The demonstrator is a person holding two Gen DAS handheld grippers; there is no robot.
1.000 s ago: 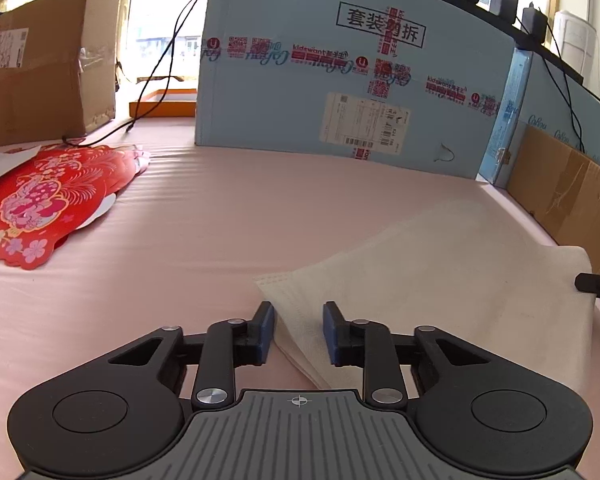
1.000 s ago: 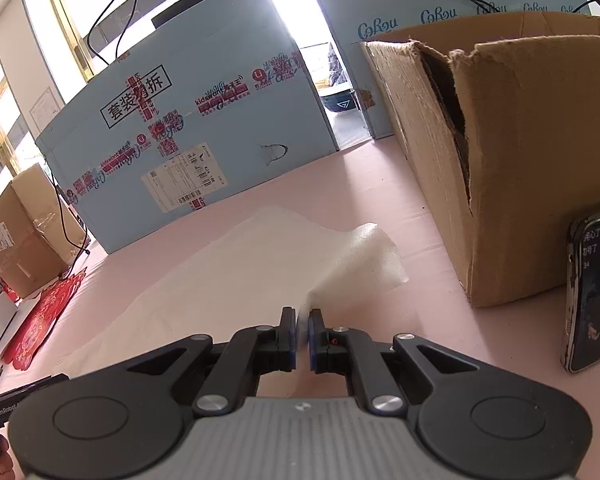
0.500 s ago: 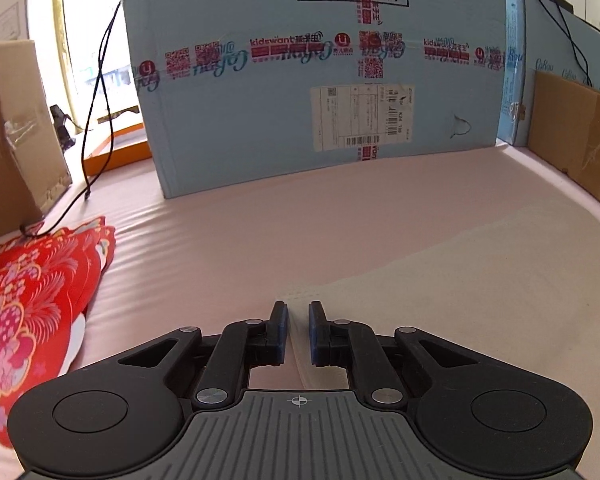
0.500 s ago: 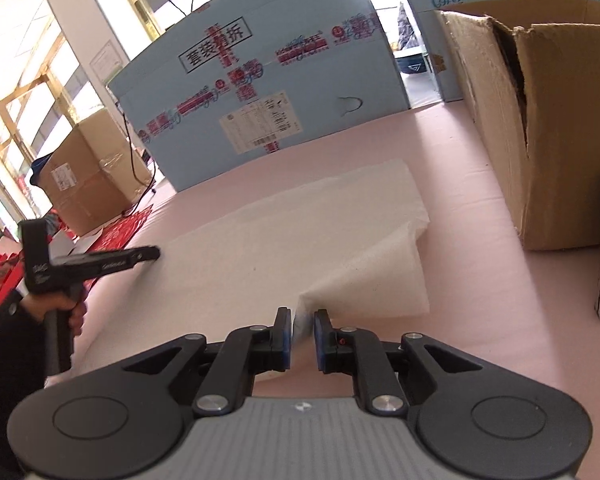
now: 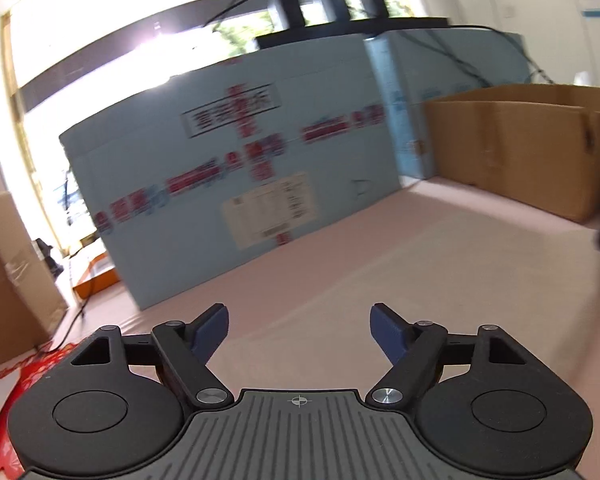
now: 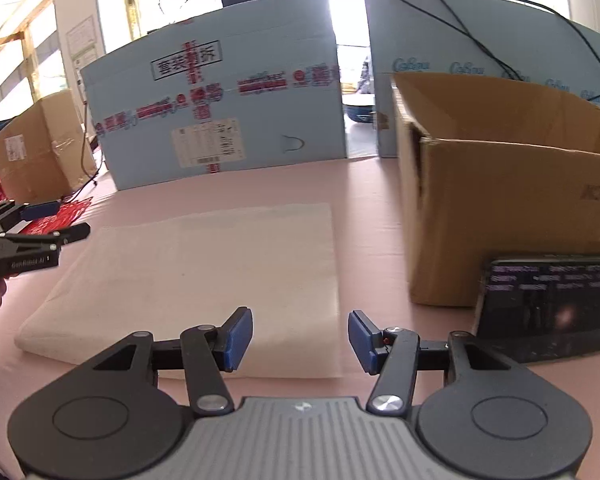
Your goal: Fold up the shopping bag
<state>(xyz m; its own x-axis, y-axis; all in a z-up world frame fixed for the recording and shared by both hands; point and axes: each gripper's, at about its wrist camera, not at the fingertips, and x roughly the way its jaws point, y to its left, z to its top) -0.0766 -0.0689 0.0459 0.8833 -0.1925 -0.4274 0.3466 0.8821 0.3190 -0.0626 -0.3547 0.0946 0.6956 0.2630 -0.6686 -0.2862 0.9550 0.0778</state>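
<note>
The white shopping bag (image 6: 196,276) lies folded flat on the pink table (image 6: 372,200). My right gripper (image 6: 300,336) hovers over the bag's near right edge; its jaws are opening and the blue pads (image 6: 238,338) press on nothing. In the left wrist view, which is blurred, my left gripper (image 5: 300,328) has its jaws opening wide with nothing between them, and the bag (image 5: 440,272) shows as a pale patch ahead. From the right wrist view the left gripper (image 6: 66,220), held by a hand, stands off the bag's far left corner.
A big blue carton (image 6: 220,120) walls the far side. An open brown cardboard box (image 6: 500,208) stands right of the bag, with a phone (image 6: 552,304) leaning on it. Another brown box (image 6: 40,148), a cable and red decorated paper (image 5: 16,392) are on the left.
Both grippers went from shut on the bag's edge to open and let it go. The raised flap now lies flat. The left gripper lifted, rolled and swung its view to the right.
</note>
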